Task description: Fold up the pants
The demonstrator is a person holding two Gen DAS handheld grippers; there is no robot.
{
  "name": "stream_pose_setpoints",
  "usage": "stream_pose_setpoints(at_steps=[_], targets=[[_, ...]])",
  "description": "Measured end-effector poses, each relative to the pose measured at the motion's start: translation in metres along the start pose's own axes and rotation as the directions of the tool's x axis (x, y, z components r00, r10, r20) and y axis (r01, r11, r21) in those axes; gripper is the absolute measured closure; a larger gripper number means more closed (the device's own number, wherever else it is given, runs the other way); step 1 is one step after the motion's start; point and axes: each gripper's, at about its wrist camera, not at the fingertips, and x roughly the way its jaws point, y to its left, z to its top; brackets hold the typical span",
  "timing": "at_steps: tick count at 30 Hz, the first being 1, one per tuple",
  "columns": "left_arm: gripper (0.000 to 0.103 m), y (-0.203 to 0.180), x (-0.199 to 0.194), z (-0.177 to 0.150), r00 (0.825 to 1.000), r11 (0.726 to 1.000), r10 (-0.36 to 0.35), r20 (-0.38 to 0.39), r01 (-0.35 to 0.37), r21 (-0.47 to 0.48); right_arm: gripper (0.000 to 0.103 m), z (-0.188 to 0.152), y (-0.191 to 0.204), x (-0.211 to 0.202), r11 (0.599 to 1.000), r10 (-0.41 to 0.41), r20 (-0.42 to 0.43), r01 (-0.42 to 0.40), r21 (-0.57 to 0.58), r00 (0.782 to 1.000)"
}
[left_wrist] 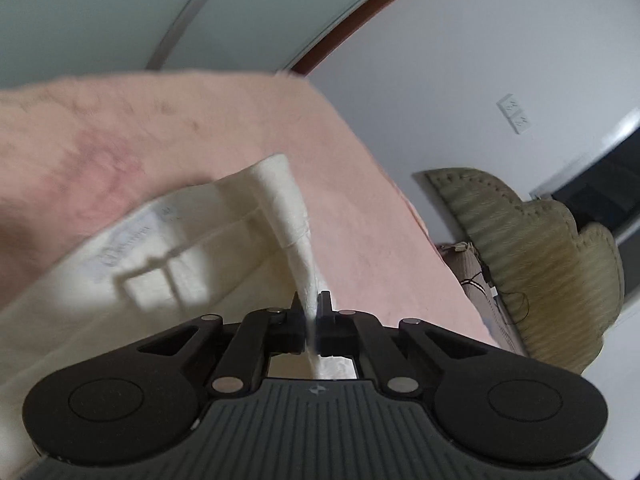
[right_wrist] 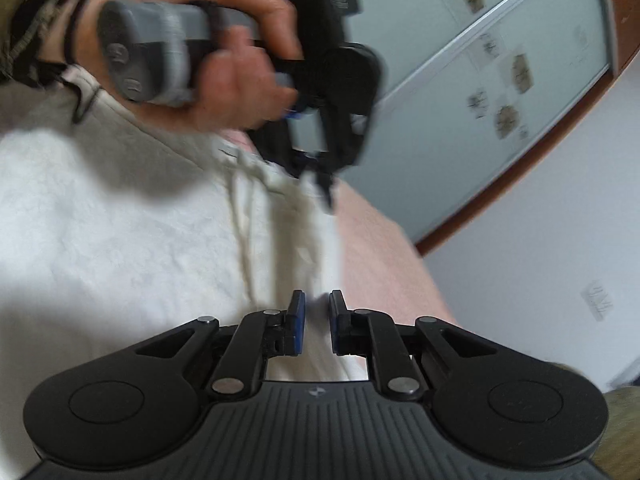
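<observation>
While the cream pants (left_wrist: 168, 248) lie spread over the pink blanket (left_wrist: 360, 184), the left gripper (left_wrist: 313, 304) has its jaws pressed together on a thin ridge of the cloth at the waistband edge, which rises from the surface into the pinch; seen from the right wrist view, that same gripper sits further along the same edge, gripped in the person's left hand (right_wrist: 224, 52). The right gripper (right_wrist: 317, 306) has its jaws slightly spread with pale cloth lying between them; whether the pads already touch the fabric I cannot tell, though they do not look clamped.

To my eye the fabric is light, soft and limp, with a faint crinkle; it should drape and sag wherever it is unsupported, and it does not look slippery or fragile; a drawstring (right_wrist: 244, 232) trails loose across it and could snag. The best hold seems to be the thicker waistband hem, taken at two points well apart, so the edge stays taut when carried over.

By count: one pair of pants, one blanket, two grippers, one drawstring, one tan cushion (left_wrist: 532, 248) beyond the blanket's edge.
</observation>
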Motion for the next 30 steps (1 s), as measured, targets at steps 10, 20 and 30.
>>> stream_pose_setpoints(at_steps=[10, 20, 30], targets=[[0.1, -0.005, -0.045, -0.012, 0.995, 0.996, -0.083, 0.052, 0.082, 0.025, 0.076, -0.073, -0.055, -0.033, 0.982, -0.055, -0.227, 0.093, 0.162, 0.972], [0.1, 0.007, -0.066, -0.02, 0.996, 0.997, -0.082, 0.045, 0.082, 0.004, 0.064, -0.085, -0.059, 0.005, 0.986, 0.08, -0.305, -0.032, 0.161, 0.949], [0.1, 0.008, -0.106, -0.032, 0.992, 0.992, -0.094, 0.081, 0.086, 0.094, 0.098, -0.066, -0.017, -0.009, 0.995, -0.081, -0.307, 0.06, -0.078, 0.948]])
